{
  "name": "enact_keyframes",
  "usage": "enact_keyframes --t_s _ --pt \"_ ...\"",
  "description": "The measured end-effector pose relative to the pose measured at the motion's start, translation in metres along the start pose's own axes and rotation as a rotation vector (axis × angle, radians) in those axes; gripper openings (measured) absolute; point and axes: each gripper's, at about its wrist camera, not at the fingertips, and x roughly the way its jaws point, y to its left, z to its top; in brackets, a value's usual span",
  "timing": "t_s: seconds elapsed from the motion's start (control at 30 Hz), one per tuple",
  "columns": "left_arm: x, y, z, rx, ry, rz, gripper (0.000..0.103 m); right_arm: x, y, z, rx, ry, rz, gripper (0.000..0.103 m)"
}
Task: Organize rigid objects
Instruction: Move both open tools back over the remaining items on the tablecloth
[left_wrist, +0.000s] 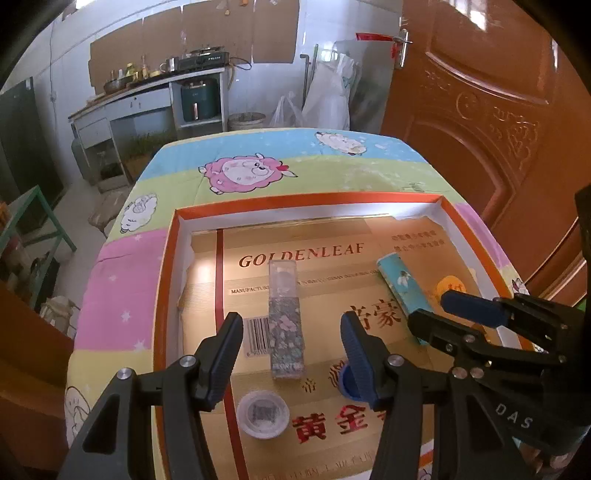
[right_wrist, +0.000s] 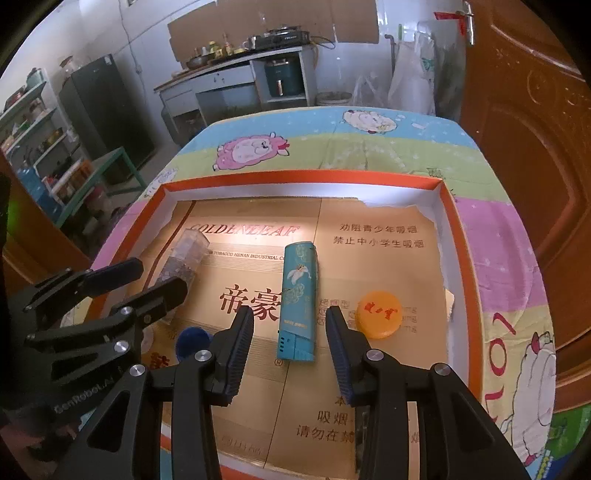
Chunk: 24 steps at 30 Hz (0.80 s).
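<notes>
Left claw (left_wrist: 291, 354), right claw (right_wrist: 290, 341) agape.

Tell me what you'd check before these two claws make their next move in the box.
1. Left gripper free of the floral case: ok, pads stand apart from it.
2. Right gripper free of the teal lighter: ok, gaps show on both sides.
3. Floral case and lighter lying flat in the orange-rimmed box: ok.
4. Orange cap clear of the right gripper: ok.
5. Blue cap clear of the left gripper: cannot tell, a finger hides part of it.
</notes>
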Motion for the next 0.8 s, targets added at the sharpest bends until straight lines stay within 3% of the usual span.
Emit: enact_keyframes --t_s 0.33,0.8 --pt "-0.033 -0.003 -0.01 -0.043 -0.069 0.002 0.055 -0.021 -0.001 -0.009 0.01 -0.027 -0.013 0.042" --pt "-0.084 -0.011 -0.034 -0.024 -0.158 0.031 0.055 -0.07 0.008 -0.04 -0.001 -0.085 -0.008 0.042"
